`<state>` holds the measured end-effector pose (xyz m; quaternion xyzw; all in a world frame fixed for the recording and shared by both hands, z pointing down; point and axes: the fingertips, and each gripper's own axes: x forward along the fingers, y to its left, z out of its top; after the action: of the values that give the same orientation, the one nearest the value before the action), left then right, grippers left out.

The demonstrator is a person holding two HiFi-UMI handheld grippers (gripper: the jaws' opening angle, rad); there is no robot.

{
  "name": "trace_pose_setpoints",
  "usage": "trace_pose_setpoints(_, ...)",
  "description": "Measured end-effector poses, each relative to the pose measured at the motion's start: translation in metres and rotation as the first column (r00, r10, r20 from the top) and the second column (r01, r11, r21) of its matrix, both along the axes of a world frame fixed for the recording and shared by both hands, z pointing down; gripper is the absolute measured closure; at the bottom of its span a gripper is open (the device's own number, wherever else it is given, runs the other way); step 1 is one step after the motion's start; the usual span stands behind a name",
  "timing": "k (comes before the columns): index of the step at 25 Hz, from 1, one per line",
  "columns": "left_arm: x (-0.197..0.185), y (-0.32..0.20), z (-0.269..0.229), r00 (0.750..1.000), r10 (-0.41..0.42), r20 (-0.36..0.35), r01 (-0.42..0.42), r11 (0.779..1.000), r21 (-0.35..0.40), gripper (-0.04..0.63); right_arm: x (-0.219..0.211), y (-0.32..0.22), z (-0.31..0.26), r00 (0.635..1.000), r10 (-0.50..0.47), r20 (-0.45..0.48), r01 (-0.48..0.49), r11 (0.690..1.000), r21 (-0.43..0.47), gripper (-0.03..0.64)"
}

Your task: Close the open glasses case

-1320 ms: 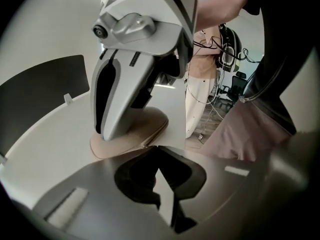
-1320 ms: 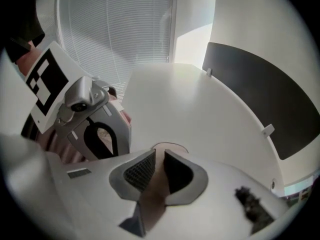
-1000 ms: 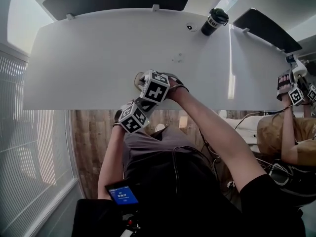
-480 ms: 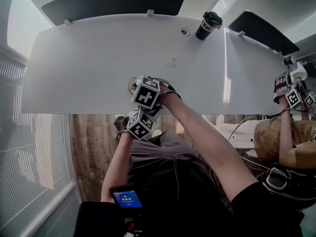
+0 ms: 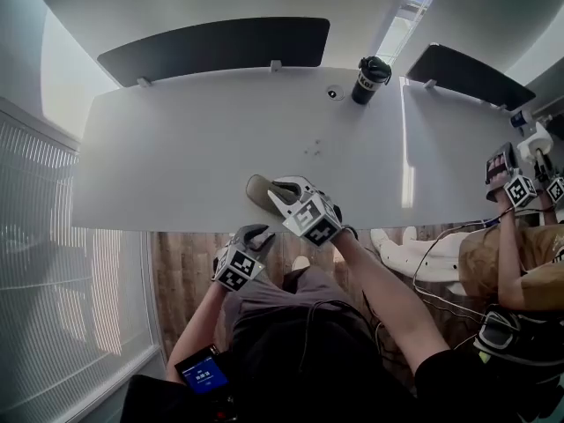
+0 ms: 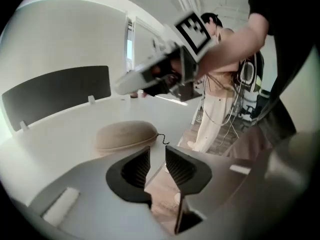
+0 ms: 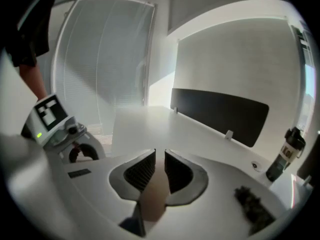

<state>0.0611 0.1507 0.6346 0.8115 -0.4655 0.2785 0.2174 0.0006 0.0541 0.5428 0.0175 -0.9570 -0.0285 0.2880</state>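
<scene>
Glasses case (image 6: 125,135) lies on the white table (image 5: 176,139) near its front edge. The lid looks down, but I can't tell if the seam is fully shut. Right gripper (image 7: 159,159) hangs just above it, jaws narrowly parted, gripping nothing — the case only shows through the gap. Left gripper (image 6: 157,154) is off the table edge, jaws just been opening, empty. Risks: an unlatched lid may spring up — or a careless sweep by either gripper could nudge the case over the edge.
</scene>
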Motion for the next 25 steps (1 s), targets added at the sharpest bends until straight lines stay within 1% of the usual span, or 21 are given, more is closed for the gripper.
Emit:
trace_pose_setpoints(2,-0.022,0.021,-0.034,0.995,-0.076,-0.058,0.079,0.996,0.043,0.489,0.033,0.008,-0.013,0.994,0.081,0.075,-0.077,0.995,-0.057,0.555)
trace_pose_setpoints(4,-0.034,0.041,-0.063,0.982,-0.147,-0.117,0.157,0.985,0.076,0.489,0.065,0.026,-0.017,0.984,0.145,0.101,-0.135,0.986,-0.103,0.555)
trace_pose_setpoints(6,-0.035,0.060,-0.085,0.970,-0.194,-0.146,0.209,0.972,0.102,0.491,0.092,0.053,-0.016,0.976,0.190,0.107,-0.174,0.975,-0.138,0.555)
trace_pose_setpoints(8,-0.024,0.074,-0.100,0.965,-0.213,-0.155,0.233,0.964,0.126,0.492,0.114,0.086,-0.014,0.971,0.210,0.110,-0.192,0.969,-0.156,0.555)
trace_pose_setpoints(10,-0.006,0.087,-0.108,0.967,-0.204,-0.154,0.226,0.964,0.139,0.492,0.136,0.120,-0.011,0.967,0.235,0.096,-0.217,0.961,-0.169,0.555)
trace_pose_setpoints(13,0.018,0.107,-0.108,0.971,-0.169,-0.168,0.191,0.973,0.126,0.492,0.166,0.163,-0.007,0.952,0.296,0.078,-0.278,0.943,-0.180,0.555)
trace_pose_setpoints(14,0.023,0.112,-0.106,0.973,-0.150,-0.174,0.173,0.977,0.123,0.492,0.175,0.173,-0.006,0.941,0.329,0.071,-0.312,0.931,-0.187,0.557)
trace_pose_setpoints(16,0.030,0.124,-0.095,0.979,-0.097,-0.181,0.119,0.986,0.118,0.495,0.189,0.182,-0.004,0.909,0.415,0.043,-0.397,0.893,-0.211,0.560)
trace_pose_setpoints(18,0.036,0.144,-0.086,0.979,-0.048,-0.199,0.068,0.993,0.097,0.495,0.198,0.191,-0.006,0.877,0.479,0.035,-0.461,0.861,-0.215,0.560)
trace_pose_setpoints(20,0.040,0.168,-0.081,0.976,-0.013,-0.219,0.031,0.996,0.078,0.499,0.204,0.207,-0.008,0.854,0.520,0.028,-0.505,0.840,-0.201,0.561)
trace_pose_setpoints(22,0.038,0.189,-0.083,0.971,0.007,-0.239,0.012,0.997,0.080,0.502,0.205,0.227,-0.015,0.840,0.543,0.016,-0.531,0.827,-0.184,0.561)
trace_pose_setpoints(25,0.034,0.224,-0.090,0.963,-0.005,-0.269,0.025,0.997,0.073,0.505,0.206,0.270,-0.021,0.834,0.551,0.009,-0.538,0.817,-0.210,0.561)
